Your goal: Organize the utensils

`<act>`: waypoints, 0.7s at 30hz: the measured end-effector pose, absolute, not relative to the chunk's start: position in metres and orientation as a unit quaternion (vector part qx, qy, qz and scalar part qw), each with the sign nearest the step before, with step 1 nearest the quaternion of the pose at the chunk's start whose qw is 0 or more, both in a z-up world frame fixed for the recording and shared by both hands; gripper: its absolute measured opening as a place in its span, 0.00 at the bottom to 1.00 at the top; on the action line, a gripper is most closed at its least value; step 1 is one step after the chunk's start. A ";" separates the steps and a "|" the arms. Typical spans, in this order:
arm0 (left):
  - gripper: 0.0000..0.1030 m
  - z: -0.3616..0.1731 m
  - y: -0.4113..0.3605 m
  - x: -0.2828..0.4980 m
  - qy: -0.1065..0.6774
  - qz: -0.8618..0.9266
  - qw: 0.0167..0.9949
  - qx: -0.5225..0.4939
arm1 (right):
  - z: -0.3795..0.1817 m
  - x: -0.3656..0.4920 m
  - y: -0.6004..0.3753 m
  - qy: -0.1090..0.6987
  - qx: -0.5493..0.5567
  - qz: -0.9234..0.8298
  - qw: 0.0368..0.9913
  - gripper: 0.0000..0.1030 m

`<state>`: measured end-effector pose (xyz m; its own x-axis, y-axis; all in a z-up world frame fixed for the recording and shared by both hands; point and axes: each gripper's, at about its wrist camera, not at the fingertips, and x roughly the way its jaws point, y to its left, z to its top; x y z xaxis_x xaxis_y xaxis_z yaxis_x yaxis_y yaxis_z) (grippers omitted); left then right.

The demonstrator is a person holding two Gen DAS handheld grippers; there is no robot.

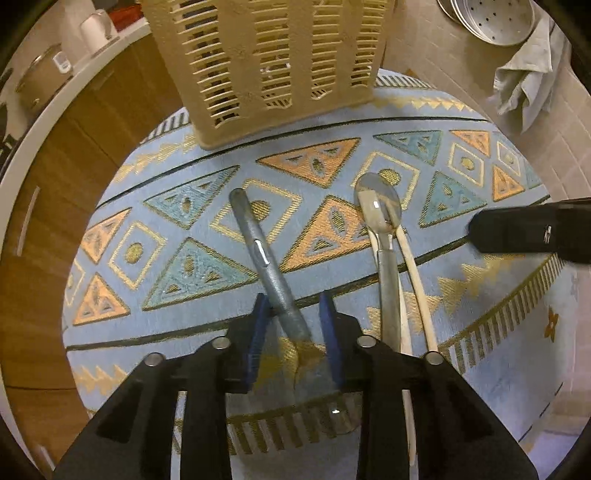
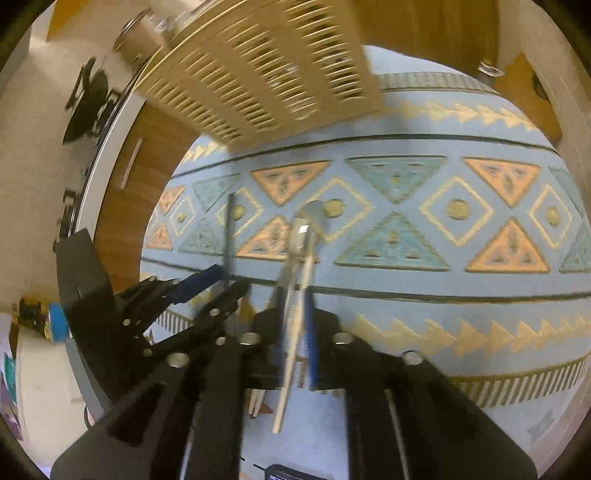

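Blue-padded left gripper (image 1: 295, 314) straddles a grey utensil handle (image 1: 266, 266), jaws apart. Right gripper (image 2: 299, 325) clamps chopsticks (image 2: 291, 332). Slatted basket (image 1: 266, 55) contents are unclear.

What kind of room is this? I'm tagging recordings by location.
Most likely a home kitchen, worked on the floor: a patterned rug on tiles, wooden cabinets under a white countertop with a pot, and a perforated metal steamer tray.
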<state>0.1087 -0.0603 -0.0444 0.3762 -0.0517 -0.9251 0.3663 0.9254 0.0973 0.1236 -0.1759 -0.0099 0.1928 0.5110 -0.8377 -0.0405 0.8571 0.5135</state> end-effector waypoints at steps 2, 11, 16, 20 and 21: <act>0.10 -0.044 -0.054 0.103 0.536 -0.122 0.823 0.140 | -0.012 0.127 -0.168 0.612 0.194 0.184 0.745 0.19; 0.10 -0.043 0.004 0.089 0.521 -0.133 0.842 0.049 | -0.035 0.152 -0.146 0.650 0.149 0.138 0.733 0.19; 0.10 -0.042 0.024 0.085 0.514 -0.152 0.844 0.015 | -0.042 0.161 -0.128 0.660 0.097 0.092 0.739 0.19; 0.10 -0.041 0.035 0.084 0.507 -0.167 0.845 -0.003 | -0.048 0.164 -0.119 0.673 0.084 0.062 0.733 0.19; 0.10 -0.042 0.030 0.084 0.505 -0.168 0.846 -0.005 | -0.048 0.164 -0.117 0.675 0.082 0.057 0.731 0.19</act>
